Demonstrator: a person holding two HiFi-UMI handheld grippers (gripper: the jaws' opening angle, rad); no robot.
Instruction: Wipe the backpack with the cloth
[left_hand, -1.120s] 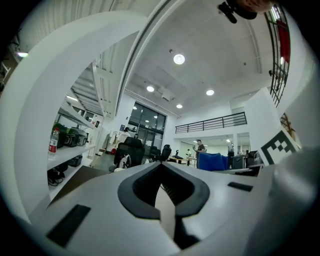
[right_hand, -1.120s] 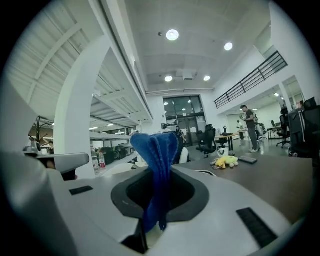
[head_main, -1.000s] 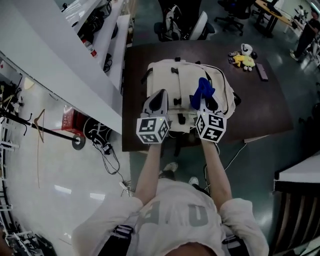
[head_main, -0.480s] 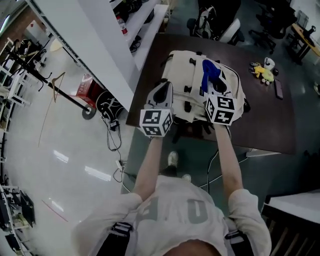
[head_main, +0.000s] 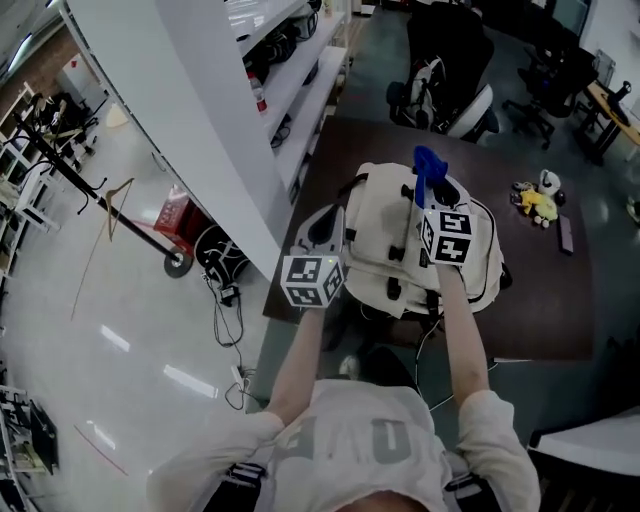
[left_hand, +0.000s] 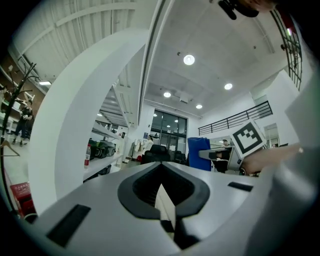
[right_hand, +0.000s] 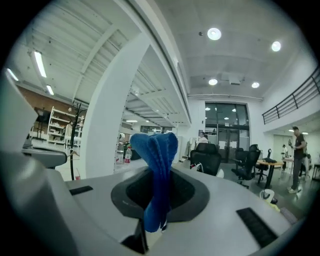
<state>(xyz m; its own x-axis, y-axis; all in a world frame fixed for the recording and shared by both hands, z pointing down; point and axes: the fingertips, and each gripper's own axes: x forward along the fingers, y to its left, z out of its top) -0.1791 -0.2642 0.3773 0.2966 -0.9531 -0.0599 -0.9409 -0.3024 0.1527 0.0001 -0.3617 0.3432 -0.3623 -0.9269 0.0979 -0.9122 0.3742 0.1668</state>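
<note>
A cream backpack (head_main: 385, 215) lies flat on the dark brown table (head_main: 540, 300). My right gripper (head_main: 441, 195) hovers over the pack's far right part, shut on a blue cloth (head_main: 428, 165) that sticks up from its jaws. In the right gripper view the cloth (right_hand: 157, 160) stands folded between the jaws of the right gripper (right_hand: 159, 200). My left gripper (head_main: 325, 222) is at the pack's left edge. In its own view the left gripper (left_hand: 162, 187) is shut with nothing in it. Both gripper views look out level across the room, so neither shows the backpack.
A black office chair (head_main: 455, 95) stands behind the table. A yellow toy (head_main: 540, 200) and a dark flat bar (head_main: 567, 233) lie on the table's right side. White shelving (head_main: 260, 80) runs along the left, with a coat stand (head_main: 100, 200) on the floor beyond it.
The head view has swung, so the table now sits further right and lower in frame. The right gripper and cloth have moved toward the backpack's far end; the left stays at its left edge.
</note>
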